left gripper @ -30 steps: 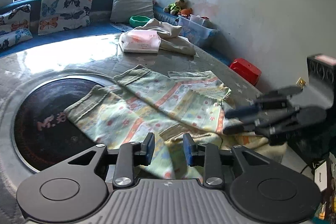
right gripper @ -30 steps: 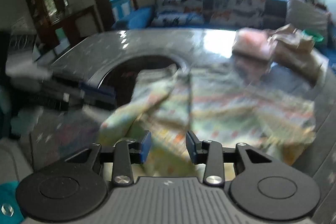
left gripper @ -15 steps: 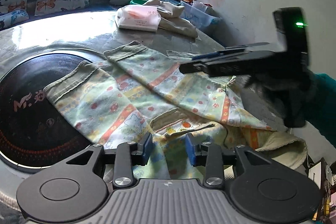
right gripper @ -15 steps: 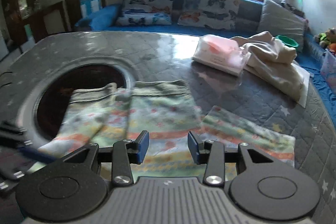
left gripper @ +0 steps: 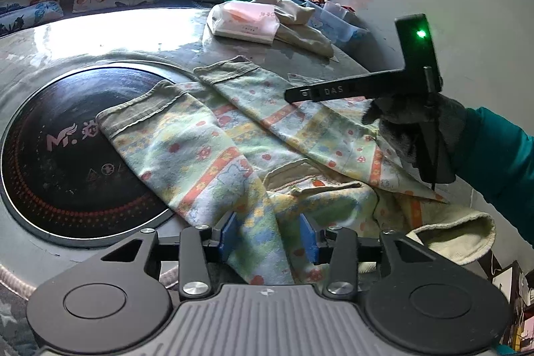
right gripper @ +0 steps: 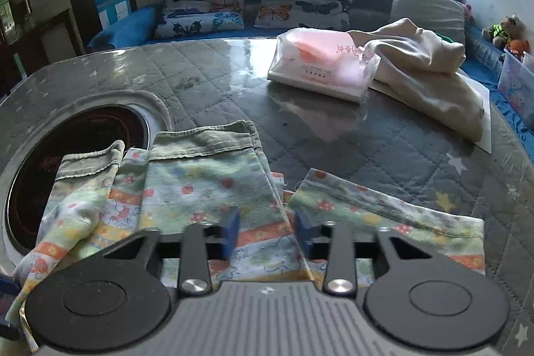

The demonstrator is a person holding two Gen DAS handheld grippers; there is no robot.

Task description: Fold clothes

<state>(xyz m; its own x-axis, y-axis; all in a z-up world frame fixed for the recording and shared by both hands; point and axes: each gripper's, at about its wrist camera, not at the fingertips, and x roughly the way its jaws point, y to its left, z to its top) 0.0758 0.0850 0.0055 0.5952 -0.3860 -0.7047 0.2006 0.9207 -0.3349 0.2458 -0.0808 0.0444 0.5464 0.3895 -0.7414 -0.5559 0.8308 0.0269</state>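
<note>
Garment: pale green printed cotton trousers (left gripper: 213,149), spread mid-frame on grey quilted table (right gripper: 383,135).
Left gripper (left gripper: 268,237): jaws parted, just been widening, cloth between, unpinched.
Right gripper (right gripper: 267,231): jaws apart, just been narrowing, over cloth, nothing clamped.

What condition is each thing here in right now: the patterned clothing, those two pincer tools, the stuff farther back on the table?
Patterned garment: spread out, rumpled, unfolded, partly over the dark round plate.
Left gripper: open, jaws just widened, cloth between them, not pinched.
Right gripper: open over the garment, jaws just narrowed.
Tissue pack: lying flat.
Beige cloth: heaped, unfolded.
</note>
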